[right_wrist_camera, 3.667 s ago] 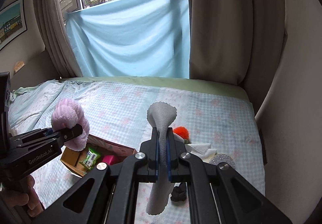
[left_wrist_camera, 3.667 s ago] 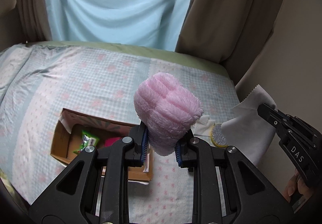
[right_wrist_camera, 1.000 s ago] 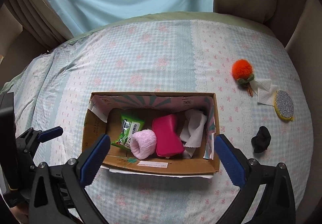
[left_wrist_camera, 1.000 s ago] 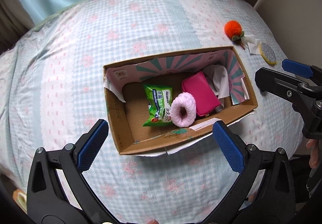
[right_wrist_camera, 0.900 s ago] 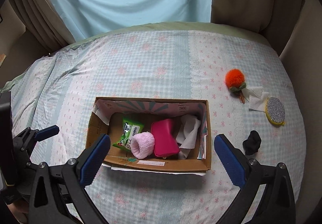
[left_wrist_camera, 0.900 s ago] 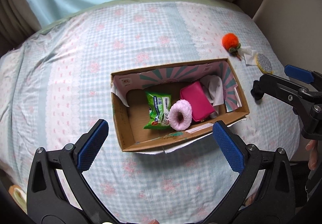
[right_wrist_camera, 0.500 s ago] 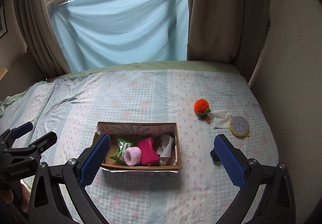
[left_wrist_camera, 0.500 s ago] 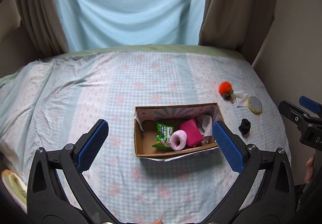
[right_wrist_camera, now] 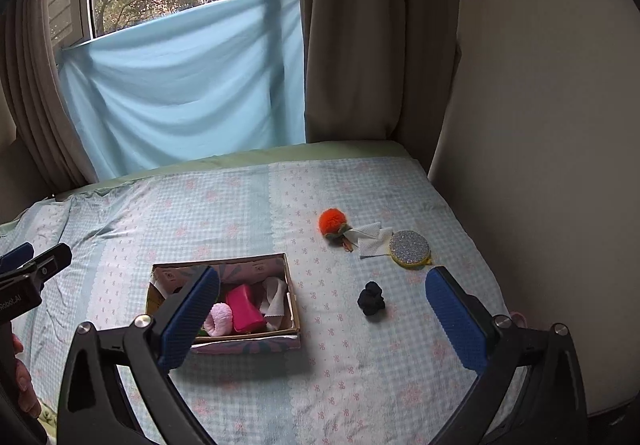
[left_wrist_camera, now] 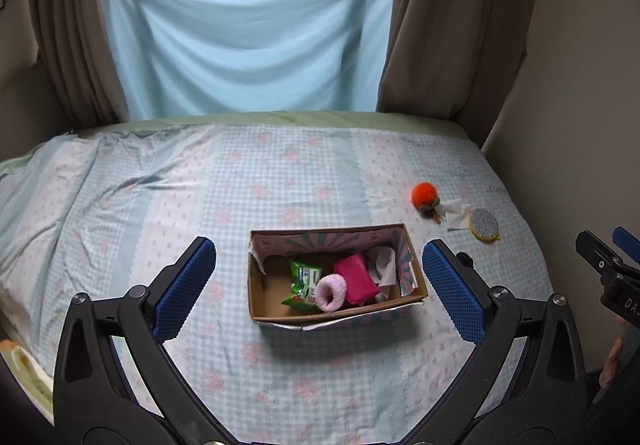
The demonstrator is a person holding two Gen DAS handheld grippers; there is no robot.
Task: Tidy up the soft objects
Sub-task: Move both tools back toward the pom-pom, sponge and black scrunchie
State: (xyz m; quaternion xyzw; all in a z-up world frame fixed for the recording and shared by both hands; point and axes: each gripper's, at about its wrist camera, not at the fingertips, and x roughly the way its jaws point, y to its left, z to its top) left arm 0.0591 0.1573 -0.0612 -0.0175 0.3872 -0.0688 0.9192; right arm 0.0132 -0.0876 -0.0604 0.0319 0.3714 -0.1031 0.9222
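A cardboard box [left_wrist_camera: 334, 315] [right_wrist_camera: 295, 309] sits on the bed. Inside it lie a pink fluffy scrunchie [left_wrist_camera: 331, 292] [right_wrist_camera: 219, 319], a magenta pouch [left_wrist_camera: 356, 281] [right_wrist_camera: 244, 307], a green snack packet [left_wrist_camera: 304, 281] and a white cloth [left_wrist_camera: 382, 265] [right_wrist_camera: 274, 299]. An orange pompom [left_wrist_camera: 424, 195] [right_wrist_camera: 332, 221], a white tissue [right_wrist_camera: 370, 237], a glittery round pad [left_wrist_camera: 484, 223] [right_wrist_camera: 410, 249] and a dark scrunchie [right_wrist_camera: 371, 298] lie to the box's right. My left gripper [left_wrist_camera: 318, 289] and right gripper [right_wrist_camera: 322, 319] are open and empty, held high above the bed.
The checked bedspread [left_wrist_camera: 160, 205] reaches a wall [right_wrist_camera: 540, 125] on the right. Brown curtains [right_wrist_camera: 360, 45] and a blue sheet [left_wrist_camera: 248, 37] hang at the window behind. The other gripper shows at each view's edge.
Both grippers let go of the pink scrunchie and the white cloth into the box, opened, and have pulled up and back from it.
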